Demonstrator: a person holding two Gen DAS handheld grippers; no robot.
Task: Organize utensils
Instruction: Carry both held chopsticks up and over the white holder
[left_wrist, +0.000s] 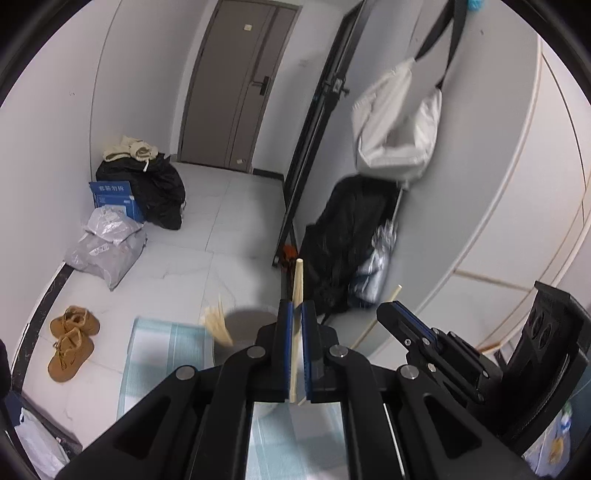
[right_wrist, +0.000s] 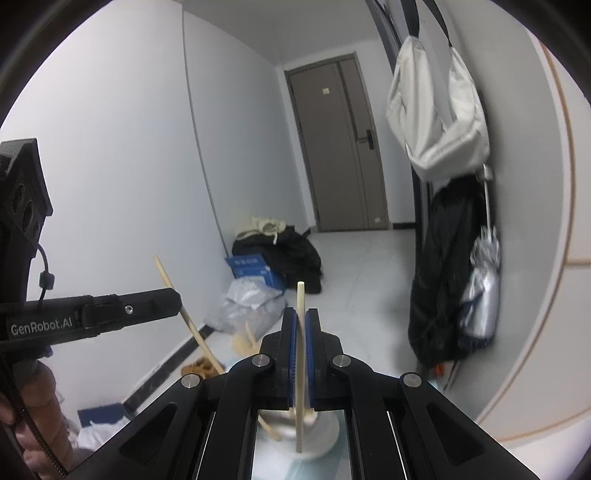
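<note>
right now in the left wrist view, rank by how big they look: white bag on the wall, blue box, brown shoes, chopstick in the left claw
1. white bag, clearly largest.
2. brown shoes as a pair and blue box look alike, so no ranking between them.
3. chopstick in the left claw: long but thinnest, and its nearness to the camera inflates it.

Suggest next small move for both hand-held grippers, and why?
Probably lower the right hand-held gripper so its chopstick drops into the white cup directly below, which already holds sticks. Its jaws are closed on that stick, which stands near vertical over the cup. The left hand-held gripper also grips a chopstick and could follow.
</note>
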